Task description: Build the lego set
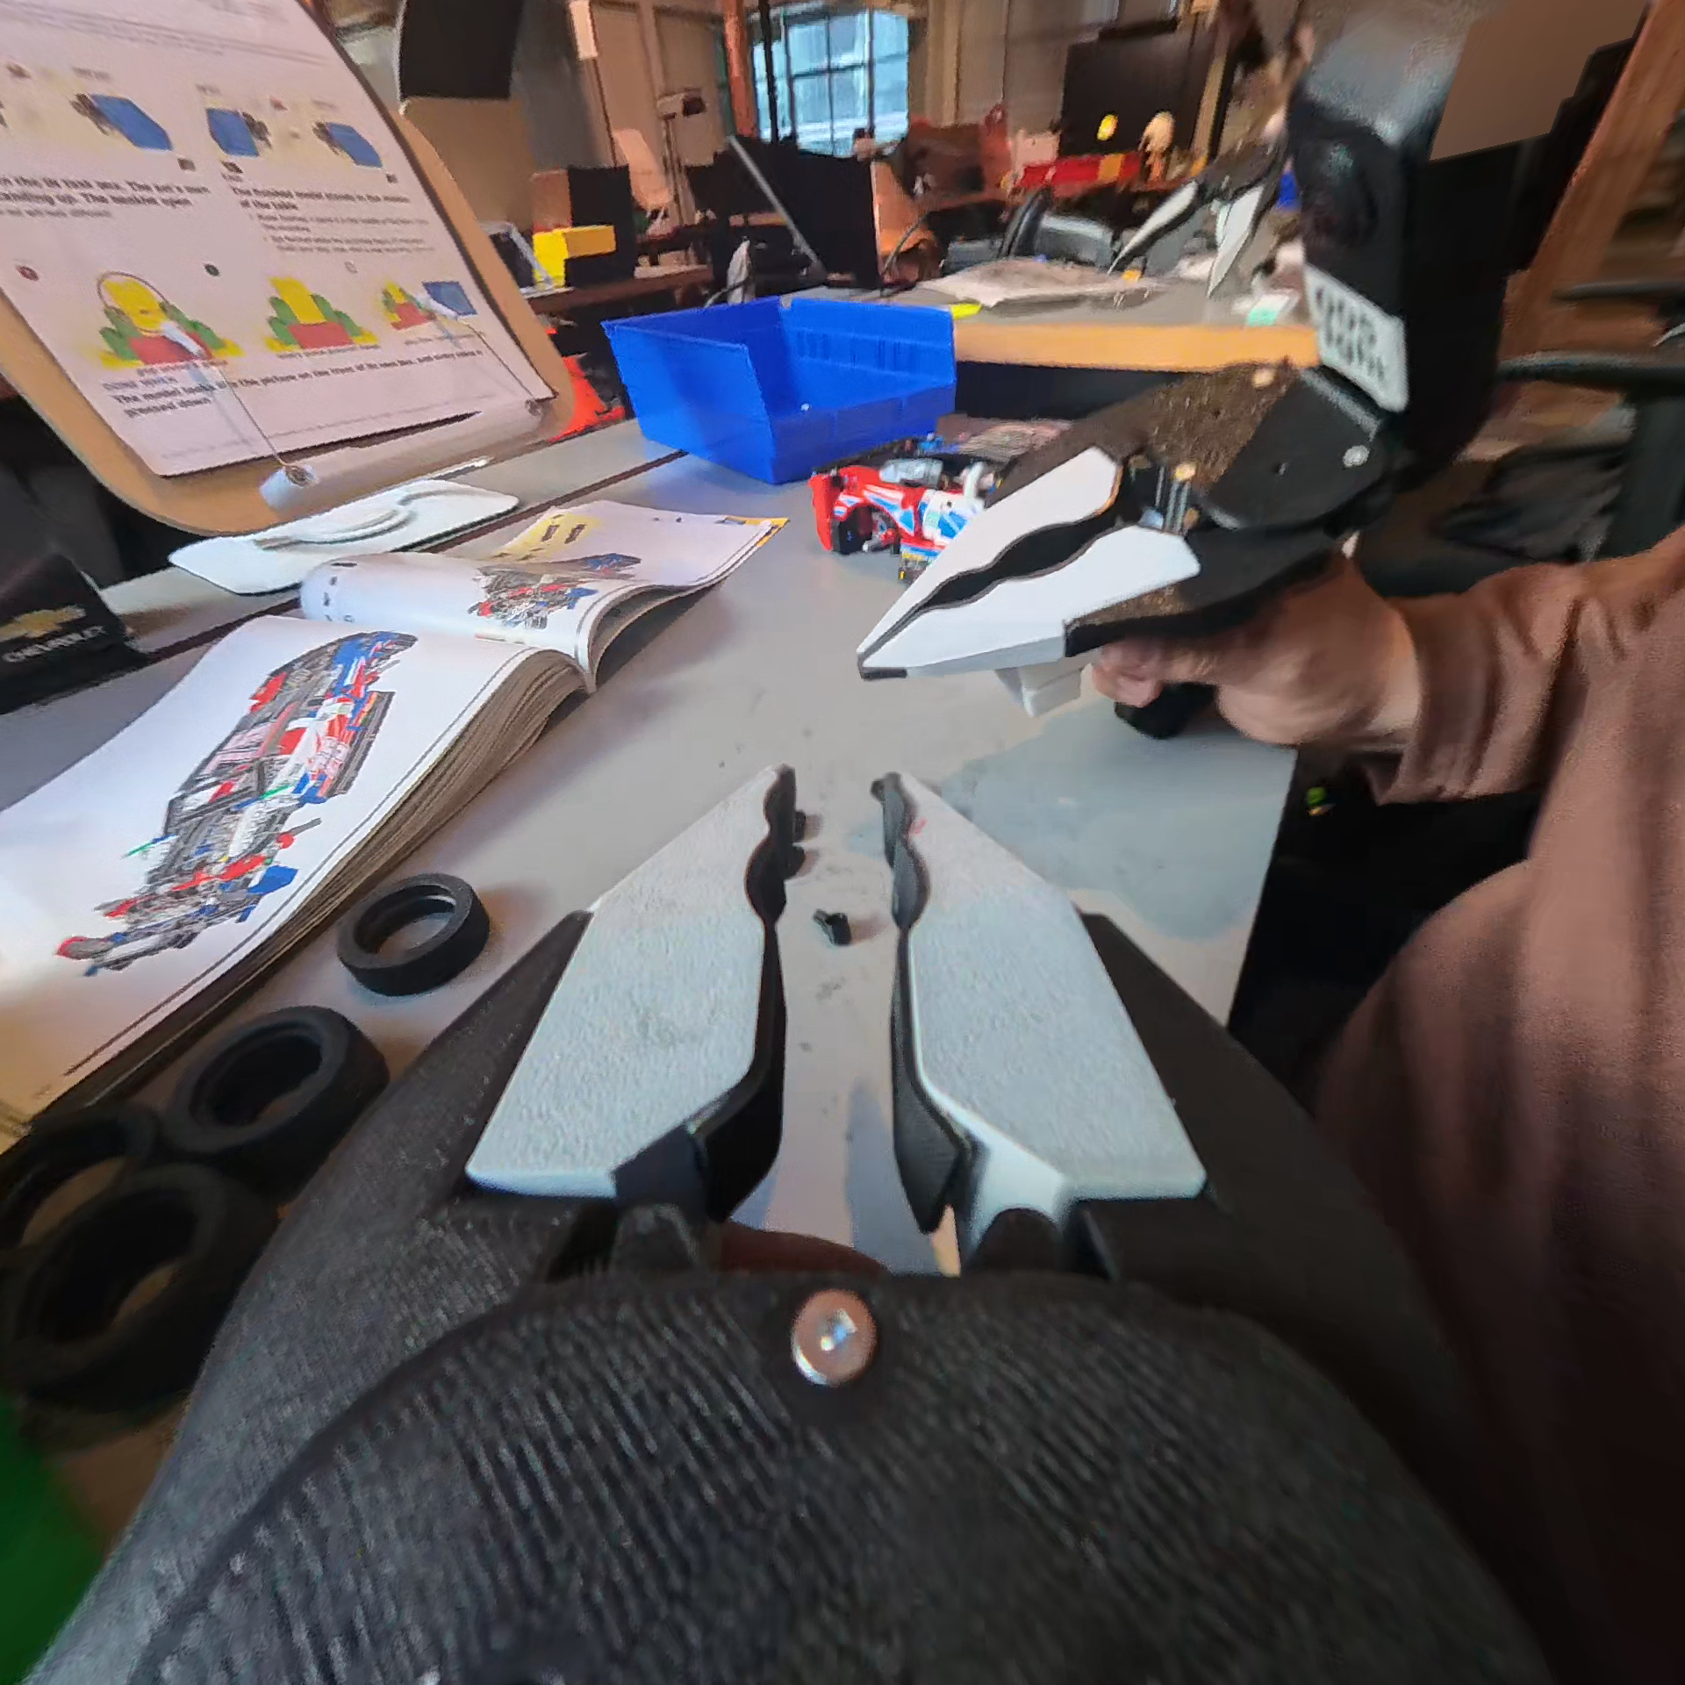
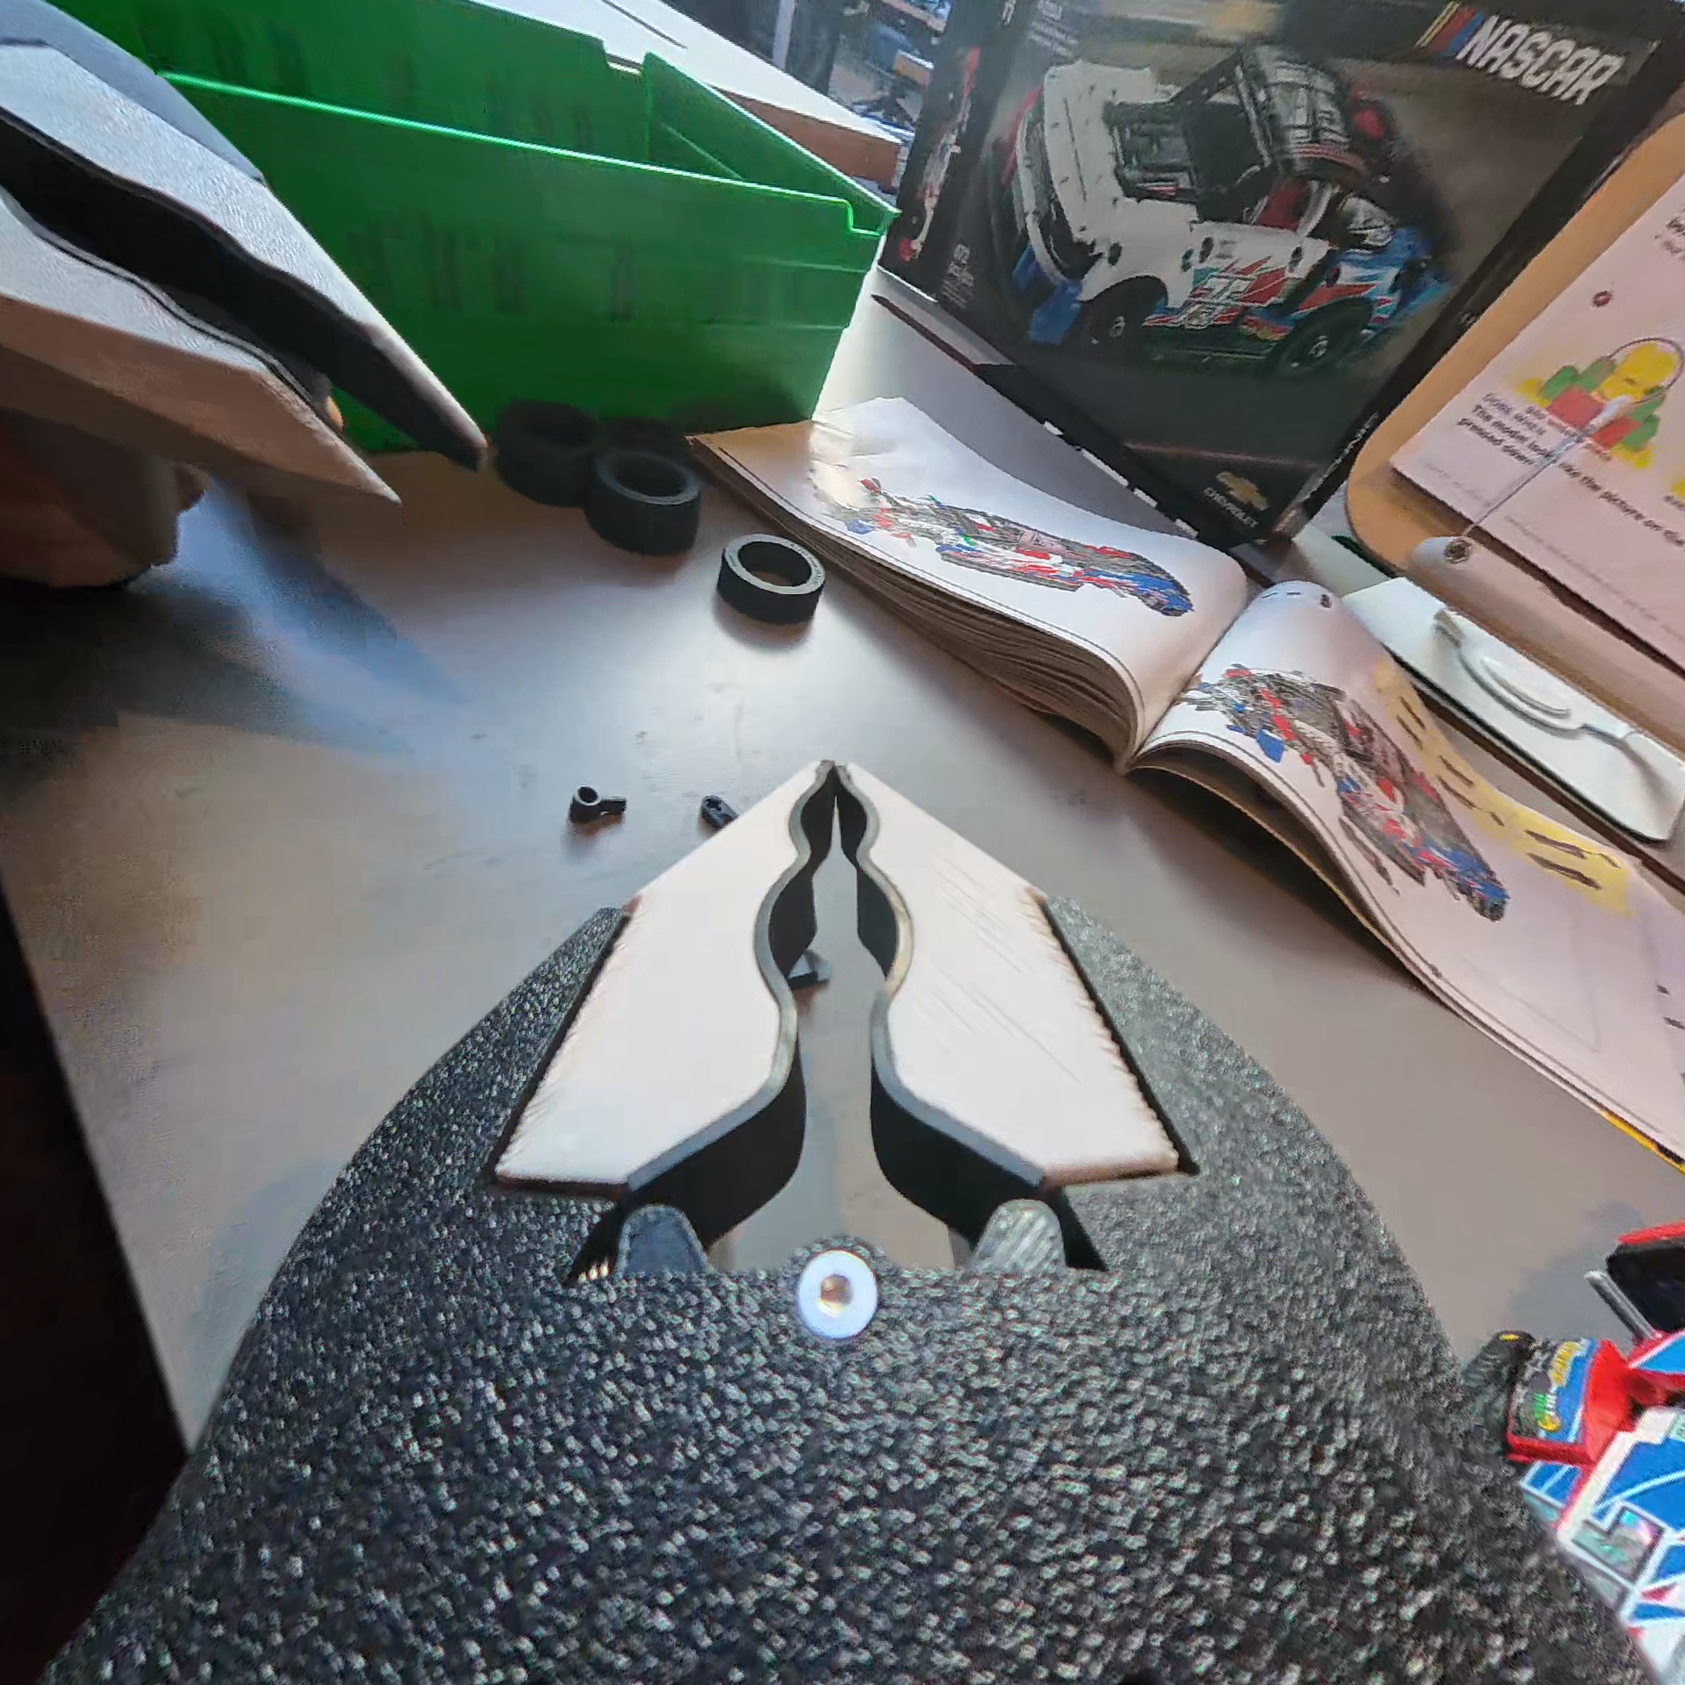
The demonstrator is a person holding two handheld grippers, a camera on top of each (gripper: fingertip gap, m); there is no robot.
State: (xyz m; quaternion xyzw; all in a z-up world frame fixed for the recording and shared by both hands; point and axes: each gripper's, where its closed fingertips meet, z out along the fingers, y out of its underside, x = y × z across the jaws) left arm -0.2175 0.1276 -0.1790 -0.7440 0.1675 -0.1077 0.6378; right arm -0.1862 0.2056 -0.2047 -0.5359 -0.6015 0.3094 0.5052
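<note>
Your left gripper (image 1: pixel 834 789) hovers over the grey table (image 1: pixel 729 675) with its jaws narrowly apart and empty, while your right gripper (image 2: pixel 834 775) has its tips pressed together on nothing. Three small black pins (image 2: pixel 597 804) lie loose beneath and beside them. Four black tyres (image 1: pixel 415 932) sit by the open instruction book (image 1: pixel 365 693), with the partly built red, white and blue car (image 1: pixel 898 515) before the blue bin (image 1: pixel 784 383).
</note>
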